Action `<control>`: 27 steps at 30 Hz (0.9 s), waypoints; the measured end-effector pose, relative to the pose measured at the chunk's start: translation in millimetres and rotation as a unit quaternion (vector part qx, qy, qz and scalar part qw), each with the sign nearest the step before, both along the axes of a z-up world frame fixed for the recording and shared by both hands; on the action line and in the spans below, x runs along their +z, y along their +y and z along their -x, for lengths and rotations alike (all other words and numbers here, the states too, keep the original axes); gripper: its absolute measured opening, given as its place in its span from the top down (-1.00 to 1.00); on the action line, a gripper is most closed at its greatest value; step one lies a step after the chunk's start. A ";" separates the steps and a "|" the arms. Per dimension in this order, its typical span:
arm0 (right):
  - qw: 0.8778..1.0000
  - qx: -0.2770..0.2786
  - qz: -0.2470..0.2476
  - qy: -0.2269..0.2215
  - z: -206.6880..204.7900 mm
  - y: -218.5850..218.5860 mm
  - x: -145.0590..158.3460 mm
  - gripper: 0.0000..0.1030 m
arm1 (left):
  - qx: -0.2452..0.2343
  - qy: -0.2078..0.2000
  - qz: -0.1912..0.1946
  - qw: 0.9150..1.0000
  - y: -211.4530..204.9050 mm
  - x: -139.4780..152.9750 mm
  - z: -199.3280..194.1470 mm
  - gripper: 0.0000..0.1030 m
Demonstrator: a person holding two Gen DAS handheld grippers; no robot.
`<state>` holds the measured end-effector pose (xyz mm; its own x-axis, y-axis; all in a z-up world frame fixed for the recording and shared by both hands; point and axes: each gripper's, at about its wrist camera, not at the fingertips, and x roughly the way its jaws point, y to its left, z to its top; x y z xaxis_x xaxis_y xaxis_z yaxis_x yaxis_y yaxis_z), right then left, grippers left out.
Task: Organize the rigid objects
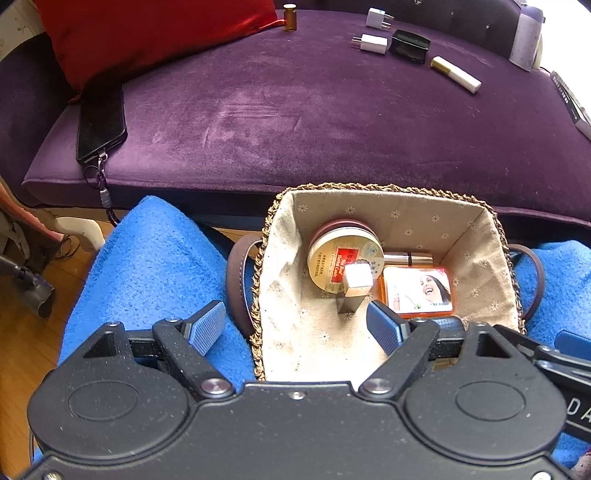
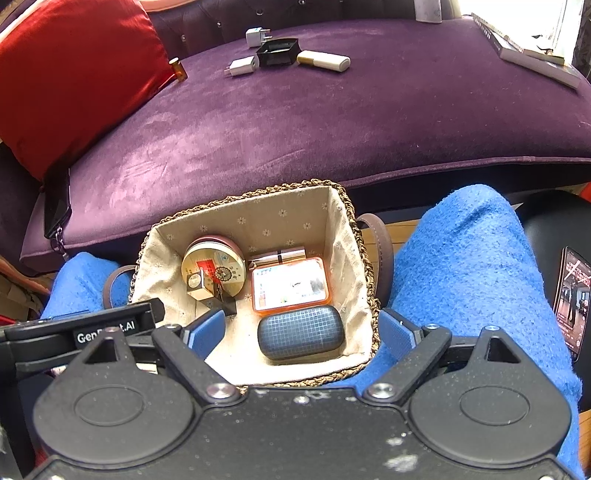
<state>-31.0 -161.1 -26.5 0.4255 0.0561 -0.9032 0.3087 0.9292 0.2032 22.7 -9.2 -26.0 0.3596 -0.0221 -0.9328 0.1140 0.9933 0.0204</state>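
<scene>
A cloth-lined woven basket (image 1: 280, 229) (image 2: 343, 236) rests on blue-covered knees. In it lie a round tin (image 1: 340, 258) (image 2: 218, 269), an orange box (image 1: 417, 291) (image 2: 290, 286), a silver tube (image 1: 406, 258), a small square bottle (image 1: 356, 286) (image 2: 201, 290) and a dark checked case (image 2: 301, 330). My left gripper (image 1: 297, 326) is open and empty above the basket's near side. My right gripper (image 2: 301, 332) is open and empty around the dark case, apart from it. On the purple cushion lie two white plugs (image 1: 371, 43) (image 2: 242, 66), a black box (image 1: 410, 46) (image 2: 277, 51), a white-gold tube (image 1: 456, 74) (image 2: 323, 60) and an amber vial (image 1: 290, 18) (image 2: 178, 69).
A red pillow (image 1: 147, 37) (image 2: 74, 74) and a black phone (image 1: 101, 122) (image 2: 57, 206) lie at the cushion's left. A book (image 2: 532, 55) lies at its right. A lit phone (image 2: 570, 299) sits right of the knee. Wooden floor (image 1: 22, 332) is at the left.
</scene>
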 end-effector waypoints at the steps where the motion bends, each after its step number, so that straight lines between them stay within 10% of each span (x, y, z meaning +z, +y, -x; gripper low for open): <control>1: 1.000 0.001 0.000 0.001 -0.7 -0.3 0.1 -0.75 | 0.002 0.001 -0.001 1.000 -0.1 -0.2 -0.5 -0.54; 27: 0.995 -0.054 0.081 -0.038 -106.7 -62.1 -6.6 -0.75 | -0.026 0.020 -0.019 0.999 -25.4 -6.8 -60.5 -0.54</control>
<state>75.7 -223.2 -33.1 0.4883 -0.1366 -0.8619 0.3979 0.9139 0.0807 83.2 -34.6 -32.8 0.3209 -0.0049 -0.9471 0.1674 0.9845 0.0516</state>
